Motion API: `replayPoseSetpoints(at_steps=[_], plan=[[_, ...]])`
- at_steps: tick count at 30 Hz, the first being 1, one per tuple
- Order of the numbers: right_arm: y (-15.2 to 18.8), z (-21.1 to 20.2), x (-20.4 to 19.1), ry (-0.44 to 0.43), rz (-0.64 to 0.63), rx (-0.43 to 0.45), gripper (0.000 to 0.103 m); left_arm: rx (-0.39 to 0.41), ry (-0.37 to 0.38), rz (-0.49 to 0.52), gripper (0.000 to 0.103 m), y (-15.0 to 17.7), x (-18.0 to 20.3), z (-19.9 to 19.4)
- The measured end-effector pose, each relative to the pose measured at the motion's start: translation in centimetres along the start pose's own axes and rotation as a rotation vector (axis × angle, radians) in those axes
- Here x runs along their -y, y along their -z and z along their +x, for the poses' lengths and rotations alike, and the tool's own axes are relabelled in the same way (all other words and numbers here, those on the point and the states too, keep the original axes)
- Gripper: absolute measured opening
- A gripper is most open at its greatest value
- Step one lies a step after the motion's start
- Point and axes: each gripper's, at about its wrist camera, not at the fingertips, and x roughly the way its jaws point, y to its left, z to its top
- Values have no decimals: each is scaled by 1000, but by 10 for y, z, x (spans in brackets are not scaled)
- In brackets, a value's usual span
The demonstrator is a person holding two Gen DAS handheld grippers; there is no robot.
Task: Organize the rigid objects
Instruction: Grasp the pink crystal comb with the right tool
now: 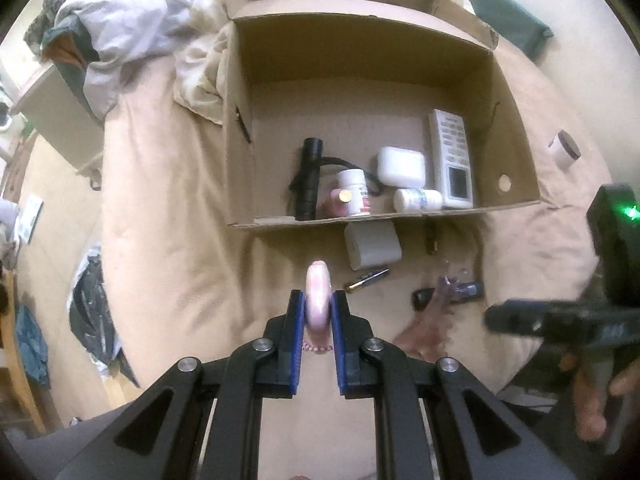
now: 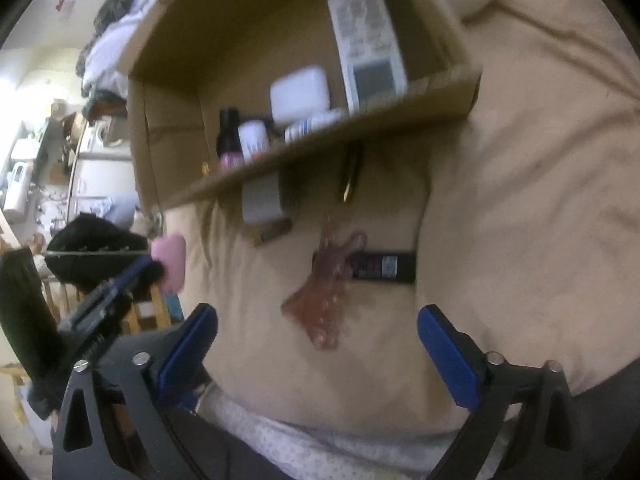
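We see the left tongs point(image 1: 319, 312) clenched on a pink disc-shaped object point(image 1: 318, 300), held edge-on between the blue pads above the beige bed cover point(image 1: 168, 240), short of the open cardboard box point(image 1: 516, 152). Inside the box lie a white remote point(image 1: 450, 156), a white case point(image 1: 401, 167), two white pill bottles point(image 1: 354, 192) and a black flashlight point(image 1: 309, 180). The right tongs point(image 2: 316, 344) stand released, jaws wide, above a translucent pink hair clip point(image 2: 328, 300) (blurred) that overlaps a black rectangular device point(image 2: 384, 267) on the bed. A battery point(image 1: 367, 280) and a white block point(image 1: 372, 245) lie just outside the box.
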Motion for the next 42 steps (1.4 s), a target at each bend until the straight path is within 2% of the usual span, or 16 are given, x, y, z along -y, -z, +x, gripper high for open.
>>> replayPoseSetpoints(at_steps=[4, 7, 12, 15, 16, 19, 22, 26, 28, 32, 35, 38, 42], plan=[[2, 17, -2, -35, 30, -34, 68, 12, 9, -9, 12, -3, -1, 1], [4, 26, -5, -29, 46, -13, 53, 23, 0, -18, 12, -7, -3, -2], [7, 49, 2, 16, 100, -18, 49, 26, 11, -30, 12, -7, -7, -6], [6, 55, 0, 39, 110, 9, 49, 35, 29, -29, 12, -7, -5, -10], [6, 55, -3, 49, 98, 20, 46, 41, 31, -28, 12, -7, -5, -12], [10, 53, -11, 83, 53, 68, 28, 51, 38, -37, 12, -7, -7, -15], [15, 45, -24, 70, -6, 79, 20, 56, 49, -54, 12, -7, -10, -18], [19, 35, -52, 88, -129, 86, 19, 52, 72, -80, 12, -6, -16, -19], [18, 32, -64, 148, -206, 78, 19, 46, 71, -88, 12, -6, -18, -18], [20, 39, -88, 237, -322, 0, 19, 47, 73, -91, 12, -7, -17, -18], [21, 45, -94, 274, -355, -8, 19, 52, 72, -79, 12, -7, -14, -19], [27, 68, -103, 324, -387, -20, 19, 52, 66, -77, 12, -7, -14, -19], [28, 81, -98, 326, -394, -29, 19, 44, 61, -84, 12, -7, -16, -16]])
